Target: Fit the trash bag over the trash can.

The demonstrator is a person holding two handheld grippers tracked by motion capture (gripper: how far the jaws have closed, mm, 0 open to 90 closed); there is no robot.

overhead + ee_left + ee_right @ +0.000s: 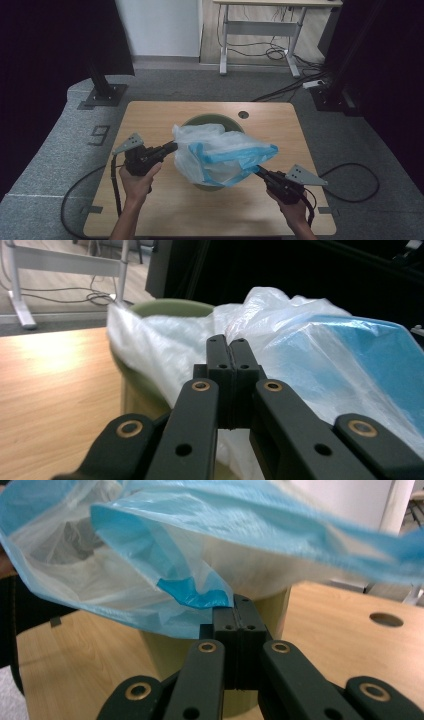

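Gripping the two black tongs from the near edge of the light wooden desk (pixel 150 210), a person's forearms and hands. Holding the left tongs (pixel 174 147) pressed together on the left edge of a thin, translucent white plastic bag with a blue rim band (pixel 220 152), jaws meeting flat with film caught between them in the left gripper view (pixel 231 347). Pinching the bag's near right blue edge with the right tongs (pixel 258 170), jaws likewise closed, a fold of blue film (pixel 197 592) trapped at their tips (pixel 239 607). Hanging stretched between both tongs, well open, just above and partly draping over a round olive-green plastic bin (pixel 210 121) standing at the middle of the desk. Showing the bin's rim behind the bag at the far side and its wall below at the near side. Lying far right of the bin, a small round hole (pixel 243 114) in the desk. Trailing off both desk sides onto the grey carpet (pixel 60 150), black cables (pixel 350 180).
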